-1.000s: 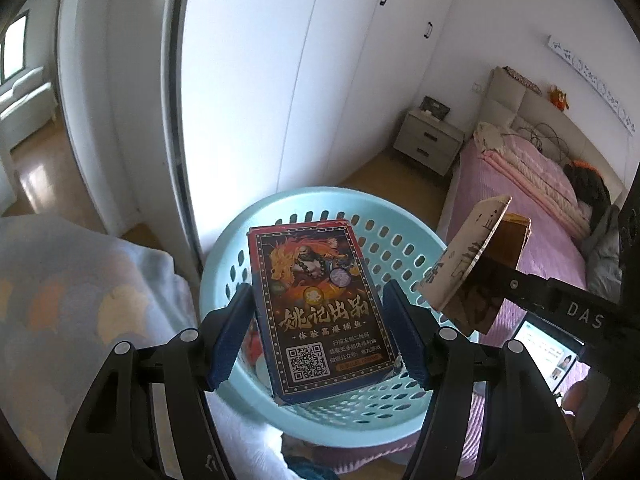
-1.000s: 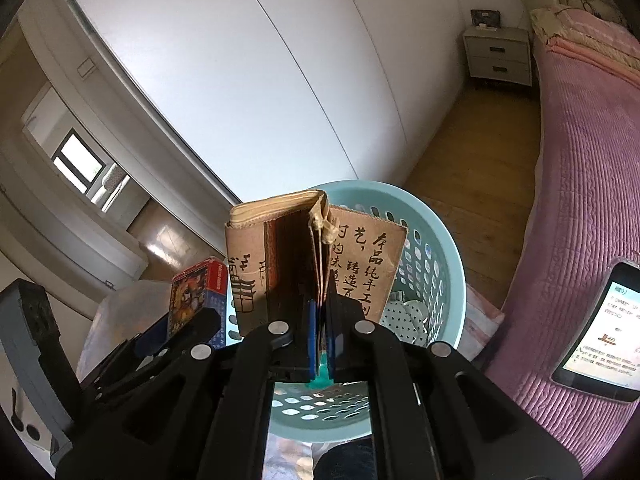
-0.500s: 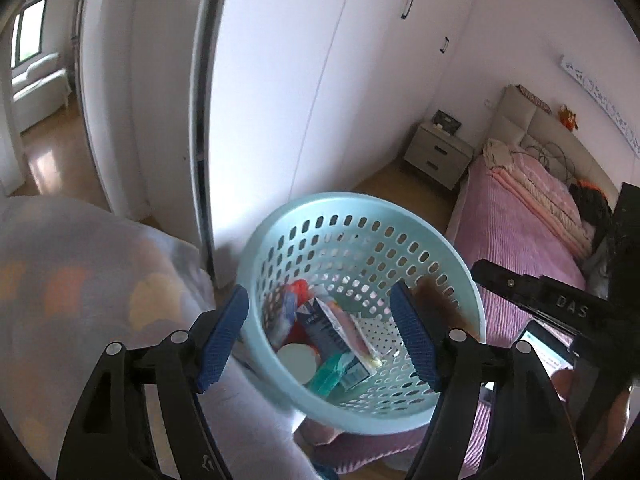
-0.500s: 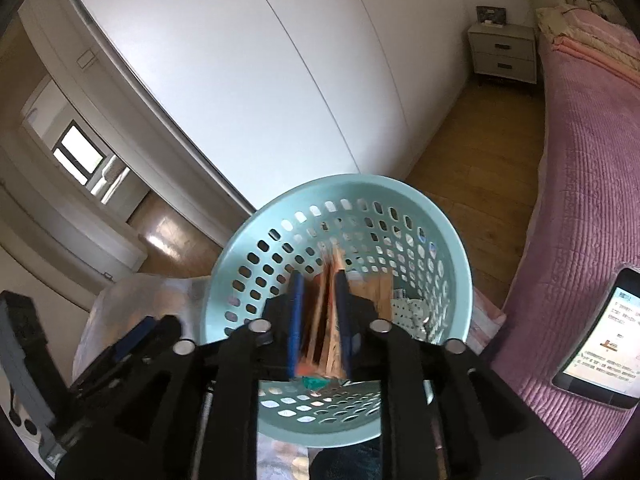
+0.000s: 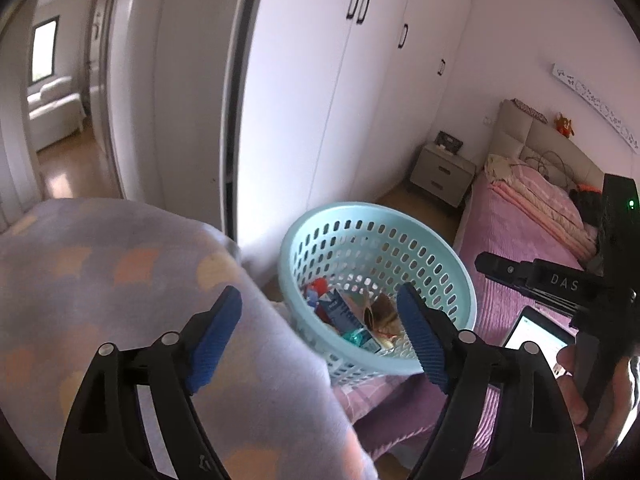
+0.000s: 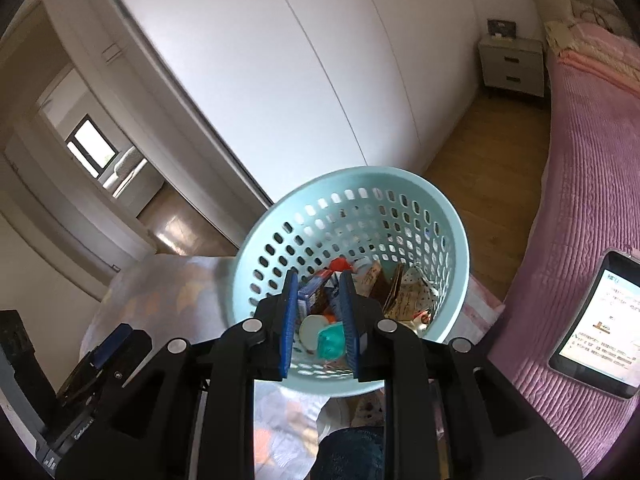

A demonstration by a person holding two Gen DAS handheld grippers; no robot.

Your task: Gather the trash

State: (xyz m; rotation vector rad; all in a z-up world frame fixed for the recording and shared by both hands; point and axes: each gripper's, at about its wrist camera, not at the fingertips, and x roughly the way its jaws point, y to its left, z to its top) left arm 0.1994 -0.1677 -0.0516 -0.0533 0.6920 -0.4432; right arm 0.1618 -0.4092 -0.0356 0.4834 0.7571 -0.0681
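Observation:
A light blue perforated basket [image 5: 452,280] [image 6: 456,236] stands on the bed edge and holds several pieces of trash: a blue card box [image 5: 340,312] [image 6: 314,290], a brown paper packet [image 6: 384,284], a white lid [image 6: 313,330] and a teal wrapper [image 6: 332,340]. My left gripper [image 5: 320,332] is open and empty, above the basket's near left side. My right gripper [image 6: 318,320] is open a little and empty, just above the basket's near rim. The right gripper's body [image 5: 560,284] shows at the right of the left wrist view.
A pale purple blanket with orange patches [image 5: 100,280] lies left of the basket. A lit phone [image 6: 600,320] lies on the pink bed cover [image 6: 580,140]. White wardrobe doors [image 5: 320,100] stand behind. A nightstand [image 5: 442,174] stands at the back.
My left gripper let go of the card box and my right gripper let go of the brown packet; both now lie in the basket. Both grippers have drawn back and up.

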